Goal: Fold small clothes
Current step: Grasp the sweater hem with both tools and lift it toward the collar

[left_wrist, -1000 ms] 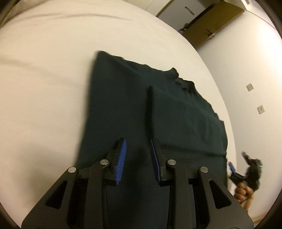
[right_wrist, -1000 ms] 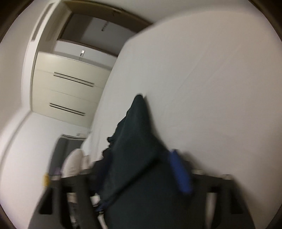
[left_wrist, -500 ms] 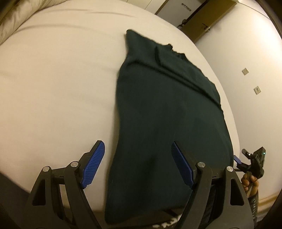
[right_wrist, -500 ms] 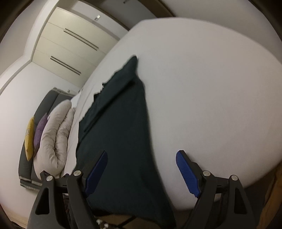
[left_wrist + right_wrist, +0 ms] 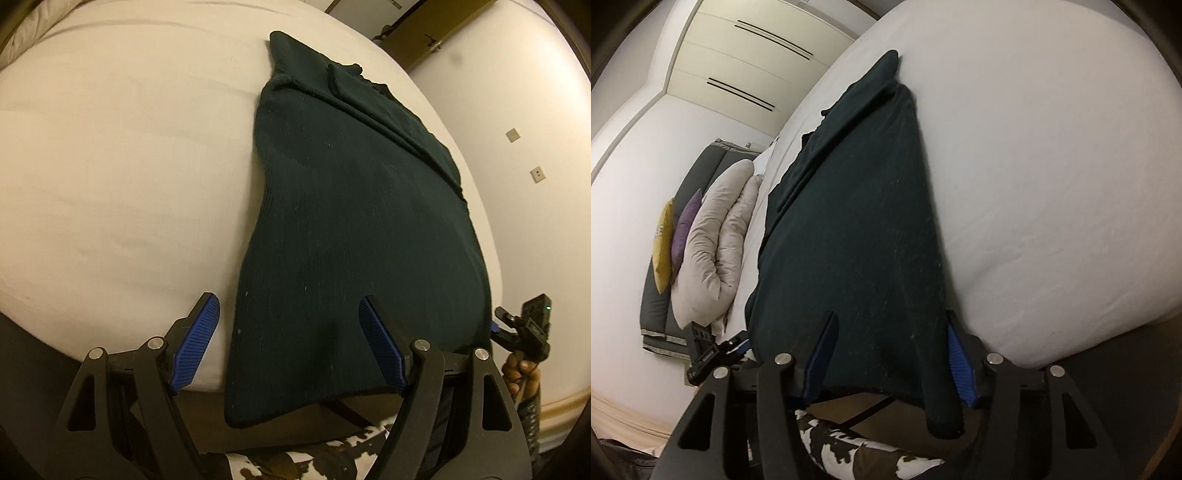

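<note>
- The bed [image 5: 110,166] fills most of both views, its white sheet bare on the left of the left wrist frame and on the right of the right wrist frame.
- The garment [image 5: 351,221], dark green knit, lies in a long strip from upper centre to the bottom of each frame. Its far end is folded over itself, and its near hem hangs past the bed edge.
- The pillows [image 5: 713,240] are bunched at mid-left of the right wrist view, well apart from the garment.
- The left gripper [image 5: 291,350] sits at bottom centre with its jaws wide apart. They straddle the garment's left near corner and do not touch it.
- The right gripper [image 5: 888,358] sits at bottom centre of its view. Its jaws have just been closing, with the garment's right near corner between them. I cannot tell for sure whether the pads press yet; it looks like they do not.
- The step in hand seems to be taking the two hem corners to fold toward the far end.
- To do it well, pinch each corner through all layers and at matching depth.
- Then lift both together, so the hem stays straight and the fold lands square.
</note>
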A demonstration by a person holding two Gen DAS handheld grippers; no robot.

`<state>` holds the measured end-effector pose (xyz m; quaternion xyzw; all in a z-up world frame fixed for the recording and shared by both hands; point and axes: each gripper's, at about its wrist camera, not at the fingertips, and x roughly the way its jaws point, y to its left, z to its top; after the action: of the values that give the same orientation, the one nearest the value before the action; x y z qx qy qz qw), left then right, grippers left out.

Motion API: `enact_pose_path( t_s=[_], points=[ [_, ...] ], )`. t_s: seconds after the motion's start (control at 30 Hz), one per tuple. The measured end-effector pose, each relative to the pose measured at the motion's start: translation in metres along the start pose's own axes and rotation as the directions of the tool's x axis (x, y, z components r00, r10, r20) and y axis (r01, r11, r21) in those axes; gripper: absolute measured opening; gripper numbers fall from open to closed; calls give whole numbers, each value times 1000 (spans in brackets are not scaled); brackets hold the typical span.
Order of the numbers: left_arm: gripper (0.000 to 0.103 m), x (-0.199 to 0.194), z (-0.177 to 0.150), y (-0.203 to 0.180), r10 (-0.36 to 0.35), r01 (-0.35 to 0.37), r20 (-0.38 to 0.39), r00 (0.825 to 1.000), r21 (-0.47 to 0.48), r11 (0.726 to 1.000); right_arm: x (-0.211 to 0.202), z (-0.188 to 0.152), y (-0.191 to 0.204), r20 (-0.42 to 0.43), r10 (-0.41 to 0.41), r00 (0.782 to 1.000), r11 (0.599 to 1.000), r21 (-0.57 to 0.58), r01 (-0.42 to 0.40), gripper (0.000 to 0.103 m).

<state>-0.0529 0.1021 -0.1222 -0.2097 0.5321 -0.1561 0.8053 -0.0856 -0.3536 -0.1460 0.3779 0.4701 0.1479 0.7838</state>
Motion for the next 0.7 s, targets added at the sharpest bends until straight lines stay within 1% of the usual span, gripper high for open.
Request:
enact_pose_path(
  t_s=[0.07,0.13,0.2,0.23,0.33,0.43,0.5,0.57,0.6,0.67,0.7],
  points=[
    [76,-2,-3,4,-24,24,3,1000,-6,1000,0,0,-2,-4,10,1000,1000,10,-10,57],
    [69,-2,-3,5,-21,21,4,1000,-9,1000,0,1,-3,-9,19,1000,1000,18,-19,55],
    [58,-4,-5,6,-3,3,-2,1000,-5,1000,1,-1,-4,-20,23,1000,1000,20,-23,53],
    [57,-5,-6,8,-9,9,-6,1000,-10,1000,1,-2,-5,-24,25,999,999,20,-25,52],
    [56,-6,-10,11,-26,26,-20,999,-19,999,1,-4,-8,-28,38,999,999,32,-37,50],
    [56,-6,-17,11,-26,25,-31,999,-15,1000,2,-5,-9,-34,49,998,998,37,-48,48],
    [56,-6,-19,11,-25,25,-29,999,-17,1000,5,-4,-7,-44,47,998,999,28,-46,45],
    [54,-5,-19,9,-16,15,-30,999,-12,1000,7,-4,-5,-55,46,997,999,22,-44,40],
    [52,-4,-17,8,-5,5,-33,999,-5,1000,8,-5,-5,-59,45,997,999,20,-43,38],
    [37,-3,-18,5,33,-32,-45,998,17,999,11,-6,-5,-70,44,997,999,16,-43,31],
    [31,-3,-18,6,34,-33,-46,998,17,999,11,-7,-5,-72,42,997,999,16,-41,29]
  ],
)
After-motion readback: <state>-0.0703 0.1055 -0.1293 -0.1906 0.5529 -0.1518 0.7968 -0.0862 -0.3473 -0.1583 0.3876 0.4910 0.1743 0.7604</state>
